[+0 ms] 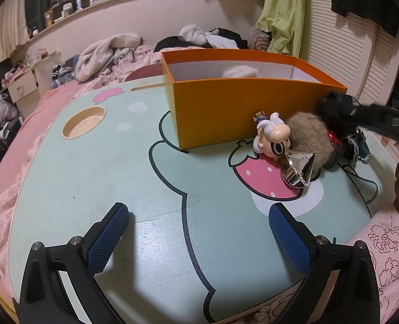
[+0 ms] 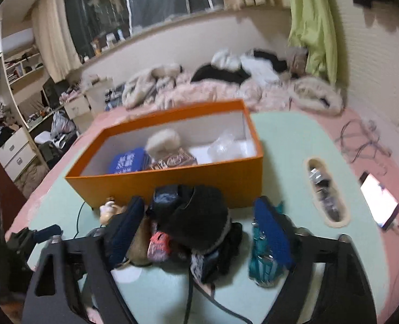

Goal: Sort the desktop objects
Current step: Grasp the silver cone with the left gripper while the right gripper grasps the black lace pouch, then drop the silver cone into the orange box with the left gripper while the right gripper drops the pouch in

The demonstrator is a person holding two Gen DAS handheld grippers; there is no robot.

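Left tongs [image 1: 198, 225] spread over bare tabletop [image 1: 97, 178]; orange box [image 1: 226, 110] ahead.

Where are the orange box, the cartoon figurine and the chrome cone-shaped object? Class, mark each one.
orange box [image 1: 215, 113], left wrist view, on its front wall.
cartoon figurine [image 1: 273, 139], left wrist view, on its head.
chrome cone-shaped object [image 1: 302, 168], left wrist view, on its shiny side.
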